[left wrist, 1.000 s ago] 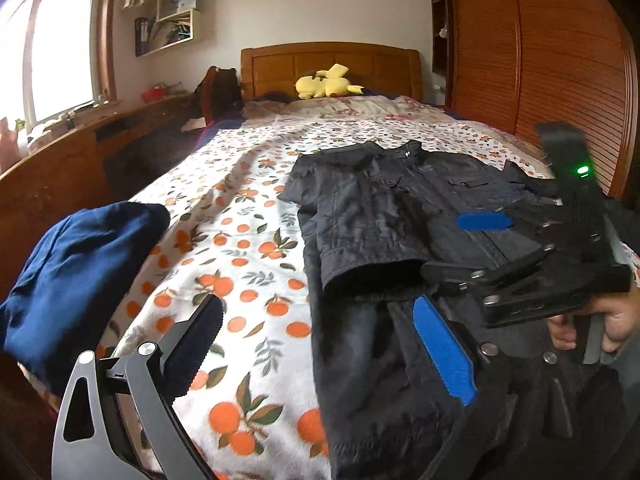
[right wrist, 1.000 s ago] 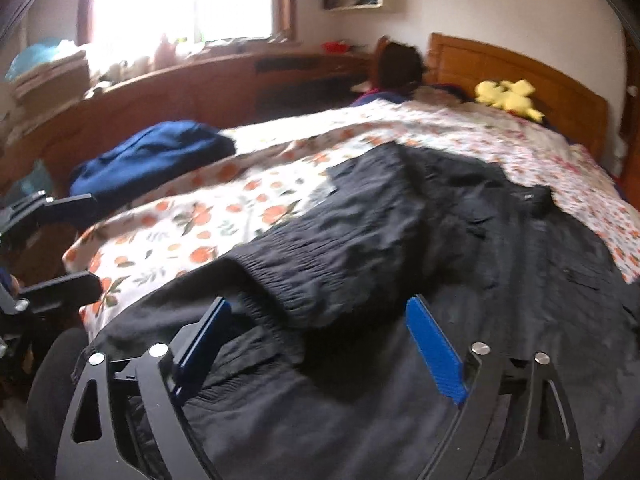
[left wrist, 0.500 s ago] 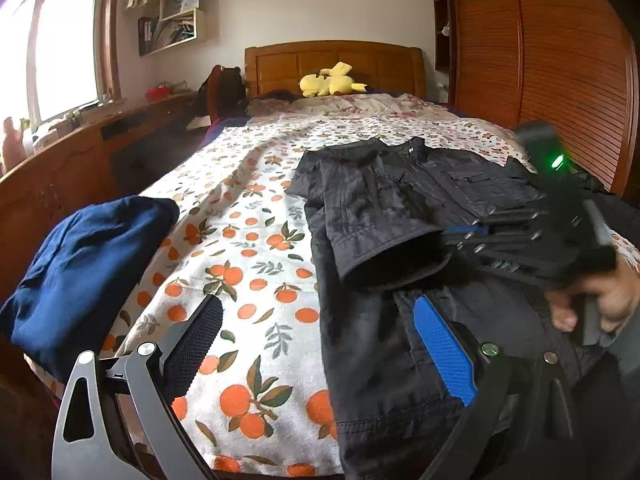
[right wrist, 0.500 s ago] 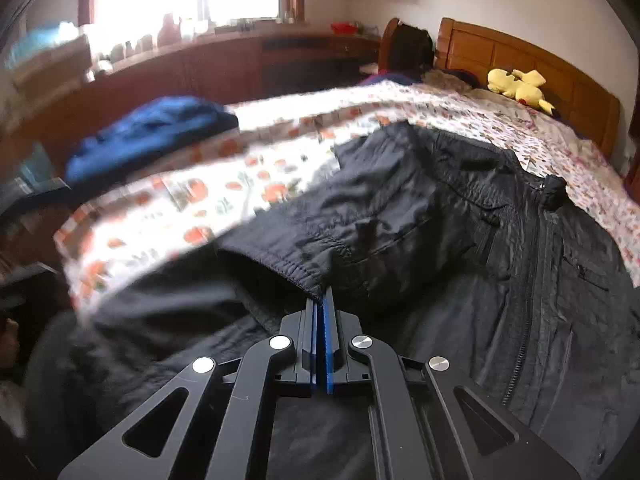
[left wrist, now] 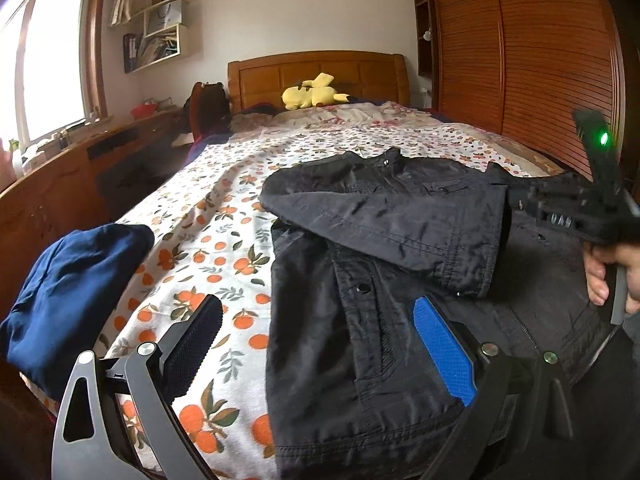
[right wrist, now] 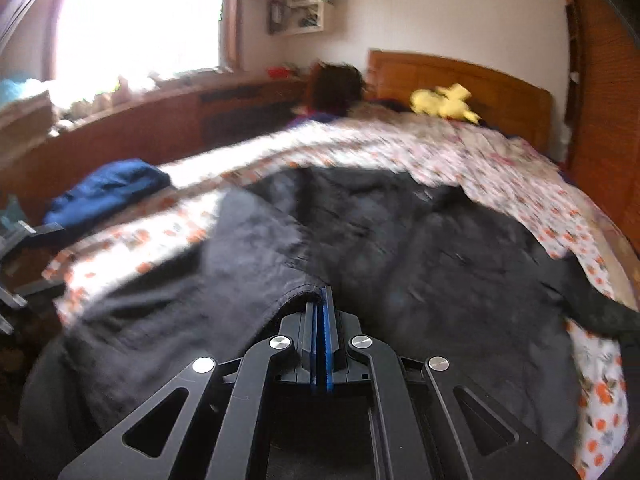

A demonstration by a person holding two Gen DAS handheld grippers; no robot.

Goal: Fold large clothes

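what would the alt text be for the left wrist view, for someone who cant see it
A black jacket lies spread on a bed with an orange-print sheet, its sleeve drawn across its front by the right gripper, shut on the cuff. The left gripper hovers open over the jacket's near edge. A folded navy garment sits left, a yellow plush toy by the headboard.

A jacket [left wrist: 380, 264] lies on the bed [left wrist: 224, 216], a folded garment [left wrist: 68, 292] to its left, a plush toy [left wrist: 312, 94] behind.
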